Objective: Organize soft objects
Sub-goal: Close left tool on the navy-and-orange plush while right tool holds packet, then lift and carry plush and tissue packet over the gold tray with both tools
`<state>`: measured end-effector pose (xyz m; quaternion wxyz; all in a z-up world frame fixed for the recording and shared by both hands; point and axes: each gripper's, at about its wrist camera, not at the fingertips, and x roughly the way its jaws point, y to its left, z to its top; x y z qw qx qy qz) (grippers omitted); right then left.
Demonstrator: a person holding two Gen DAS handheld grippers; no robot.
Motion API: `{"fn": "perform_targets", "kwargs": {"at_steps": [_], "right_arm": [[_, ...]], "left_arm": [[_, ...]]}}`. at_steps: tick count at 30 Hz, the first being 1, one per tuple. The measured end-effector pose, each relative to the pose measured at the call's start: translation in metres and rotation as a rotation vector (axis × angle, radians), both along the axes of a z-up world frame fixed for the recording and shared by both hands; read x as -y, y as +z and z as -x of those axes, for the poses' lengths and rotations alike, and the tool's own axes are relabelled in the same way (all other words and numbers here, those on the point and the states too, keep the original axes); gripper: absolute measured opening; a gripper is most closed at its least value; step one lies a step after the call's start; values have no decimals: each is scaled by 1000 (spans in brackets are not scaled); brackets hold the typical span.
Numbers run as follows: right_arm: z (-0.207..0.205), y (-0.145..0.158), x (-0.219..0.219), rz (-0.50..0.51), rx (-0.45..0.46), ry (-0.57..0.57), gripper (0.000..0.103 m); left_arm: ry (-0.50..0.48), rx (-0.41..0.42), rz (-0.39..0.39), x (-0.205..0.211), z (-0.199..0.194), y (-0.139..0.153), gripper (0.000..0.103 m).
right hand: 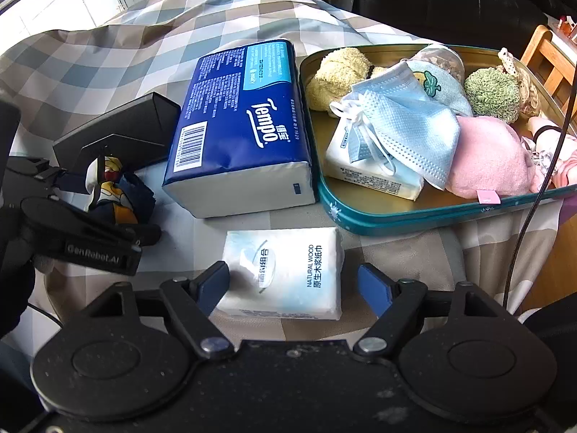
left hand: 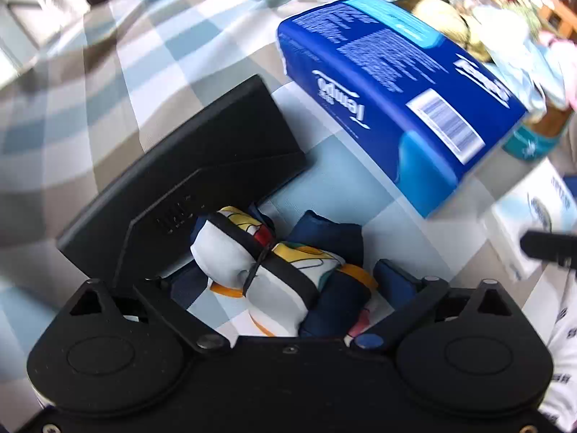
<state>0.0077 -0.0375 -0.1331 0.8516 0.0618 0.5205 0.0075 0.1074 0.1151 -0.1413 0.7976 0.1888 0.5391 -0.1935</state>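
While the left claw (left hand: 288, 245) stands wide open over the folded patterned cloth bundle (left hand: 274, 270) – pads clear of it – the bundle lies on the checked bench (right hand: 108, 54) beside the blue Tempo tissue pack (right hand: 245, 126). Right claw (right hand: 294, 285) partly open, straddling the white tissue pack (right hand: 288, 270); left pad touching, right pad apart. Teal tray (right hand: 396, 216) just beside holds masks and plush items.

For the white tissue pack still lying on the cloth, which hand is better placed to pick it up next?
Probably right. The right gripper already straddles the white tissue pack, open fingers either side. The left gripper is wide open around the patterned fabric bundle.
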Motion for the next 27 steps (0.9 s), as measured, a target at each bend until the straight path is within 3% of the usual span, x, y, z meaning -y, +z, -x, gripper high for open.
{"fn": "perform_targets", "kwargs": {"at_steps": [4,6,9,19,22,27], "right_arm": [[1,-1,-3,13,5,5,80],[1,-2,-6,20,7,8,81],[4,-5,-12,28,1,23,81],[0,-13,-19,74,4,13,82],[-6,-14,-16,78,2,-1,81],[-7,-18,-20,108,-14,28,74]], "left_arm": [[70,-77,89,-9,-16,-5,101],[94,-89,83,-7,-19,-5,101],[40,-73,50,-1,-19,-5,101],[48,-90,60,1,-27,-5,100],[61,-97,77,-2,-25,-3,95],[126,-106,120,-8,-17,7,74]]}}
